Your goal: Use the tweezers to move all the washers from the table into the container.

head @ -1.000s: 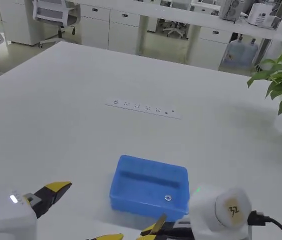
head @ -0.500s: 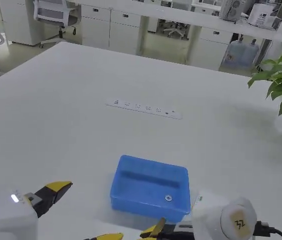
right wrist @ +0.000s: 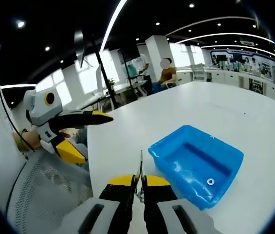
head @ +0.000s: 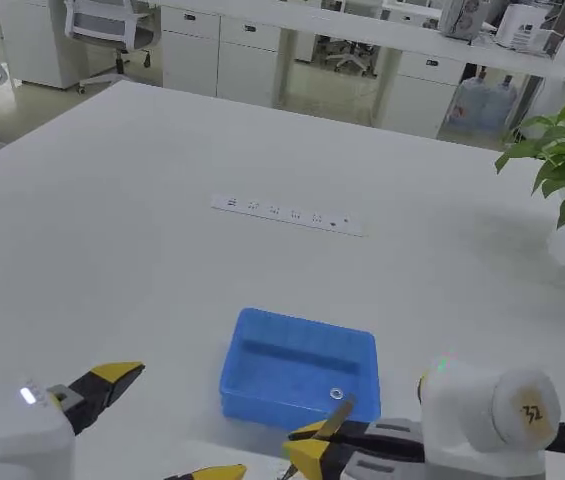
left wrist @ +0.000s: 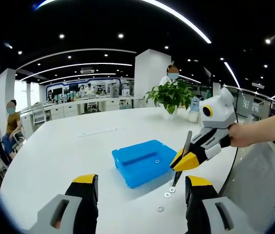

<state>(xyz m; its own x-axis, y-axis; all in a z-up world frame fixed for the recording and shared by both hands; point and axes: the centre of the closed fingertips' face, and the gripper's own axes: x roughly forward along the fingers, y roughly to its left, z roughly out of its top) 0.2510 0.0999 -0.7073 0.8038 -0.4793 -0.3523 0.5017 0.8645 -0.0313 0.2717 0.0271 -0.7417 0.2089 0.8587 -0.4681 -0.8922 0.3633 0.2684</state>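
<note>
A blue container (head: 297,365) sits near the table's front edge with one washer (head: 336,394) inside. In the left gripper view three washers (left wrist: 167,195) lie on the table in front of the container (left wrist: 144,161). My right gripper (head: 302,445) is shut on thin metal tweezers (left wrist: 183,156), whose tips point down just above those washers. The right gripper view has the tweezers (right wrist: 140,170) clamped between its jaws, left of the container (right wrist: 198,163). My left gripper (head: 182,420) hovers open and holds nothing at the lower left.
A white power strip (head: 287,215) lies flush in the table's middle. A potted plant (head: 562,170) stands at the right edge. A mesh chair (left wrist: 259,180) is close behind the right gripper. People and desks are far beyond the table.
My right gripper has shifted right and swung its jaws into sight, bringing the tweezers up beside the container's front edge. The left gripper has stayed where it was.
</note>
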